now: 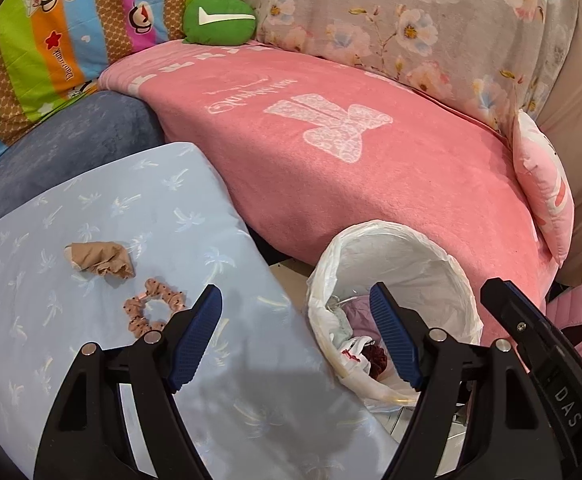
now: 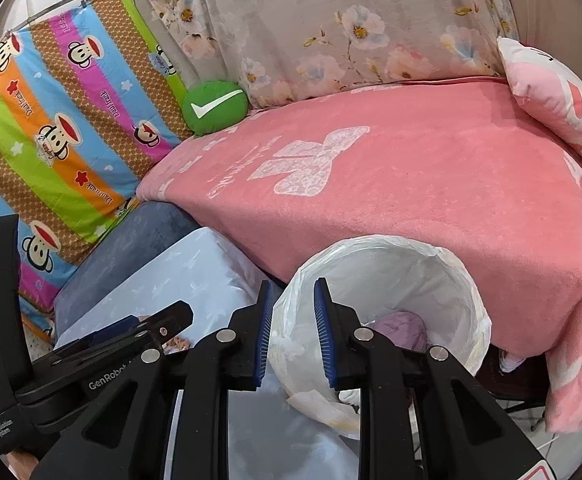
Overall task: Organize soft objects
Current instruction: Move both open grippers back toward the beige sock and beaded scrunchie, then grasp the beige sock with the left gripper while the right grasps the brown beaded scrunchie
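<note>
On a light blue pillow [image 1: 131, 208] lie a crumpled beige stocking [image 1: 101, 260] and a pink dotted scrunchie [image 1: 153, 312]. My left gripper [image 1: 297, 336] is open and empty, its left finger just right of the scrunchie and its right finger over a white bag-lined bin [image 1: 391, 226]. Inside the bin I see a purple cloth [image 1: 357, 308], a dark red scrunchie [image 1: 375, 356] and something white. My right gripper [image 2: 295, 332] hovers at the near-left rim of the bin [image 2: 411, 242], jaws slightly apart with nothing between them. The purple cloth [image 2: 401, 328] shows past it.
A pink blanket [image 1: 371, 180] covers the seat behind the bin. On it rest a green check-mark cushion [image 1: 219, 20] and a pink pillow [image 1: 543, 196]. A blue-grey cushion [image 1: 71, 140] lies under the blue pillow, with a striped monkey-print sheet [image 2: 51, 128] to the left.
</note>
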Tool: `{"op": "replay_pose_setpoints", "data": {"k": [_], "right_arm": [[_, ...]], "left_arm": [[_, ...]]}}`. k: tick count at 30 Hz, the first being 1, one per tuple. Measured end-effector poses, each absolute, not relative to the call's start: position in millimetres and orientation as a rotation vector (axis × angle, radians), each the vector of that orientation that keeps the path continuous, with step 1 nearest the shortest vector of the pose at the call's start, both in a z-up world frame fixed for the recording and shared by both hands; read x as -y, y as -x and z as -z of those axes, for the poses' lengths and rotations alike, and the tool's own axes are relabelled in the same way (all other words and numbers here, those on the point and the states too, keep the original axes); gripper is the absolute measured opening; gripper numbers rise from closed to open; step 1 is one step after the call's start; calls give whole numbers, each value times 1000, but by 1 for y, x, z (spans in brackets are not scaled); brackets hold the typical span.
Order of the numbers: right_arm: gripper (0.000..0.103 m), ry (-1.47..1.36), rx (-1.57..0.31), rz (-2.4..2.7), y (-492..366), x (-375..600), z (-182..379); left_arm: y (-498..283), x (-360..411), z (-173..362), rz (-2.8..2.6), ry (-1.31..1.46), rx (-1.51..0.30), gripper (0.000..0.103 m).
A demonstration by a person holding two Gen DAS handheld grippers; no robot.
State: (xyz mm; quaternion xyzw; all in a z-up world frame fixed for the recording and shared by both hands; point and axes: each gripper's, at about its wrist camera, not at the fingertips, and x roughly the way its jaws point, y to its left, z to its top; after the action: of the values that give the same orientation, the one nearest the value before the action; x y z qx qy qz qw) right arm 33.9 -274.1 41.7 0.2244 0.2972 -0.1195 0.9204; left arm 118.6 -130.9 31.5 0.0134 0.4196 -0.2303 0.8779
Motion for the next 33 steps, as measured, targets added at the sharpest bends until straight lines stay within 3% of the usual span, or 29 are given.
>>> {"op": "replay_pose_setpoints", "data": {"k": [19,21,27,33], "right_arm": [[22,-402,-694,153,-60,213,-30],[29,-393,-703,145,-64,207,-28],[39,-373,-750,114,-79,183,-15],[46,-359,-806,64,-101,154,3]], "left_arm": [[-128,71,-15,354,23,-897,73],[-130,62,-12,332,32,-903,73],[-138,31,0,258,51,-918,73],[-149,-4,13,163,65,-934,80]]}}
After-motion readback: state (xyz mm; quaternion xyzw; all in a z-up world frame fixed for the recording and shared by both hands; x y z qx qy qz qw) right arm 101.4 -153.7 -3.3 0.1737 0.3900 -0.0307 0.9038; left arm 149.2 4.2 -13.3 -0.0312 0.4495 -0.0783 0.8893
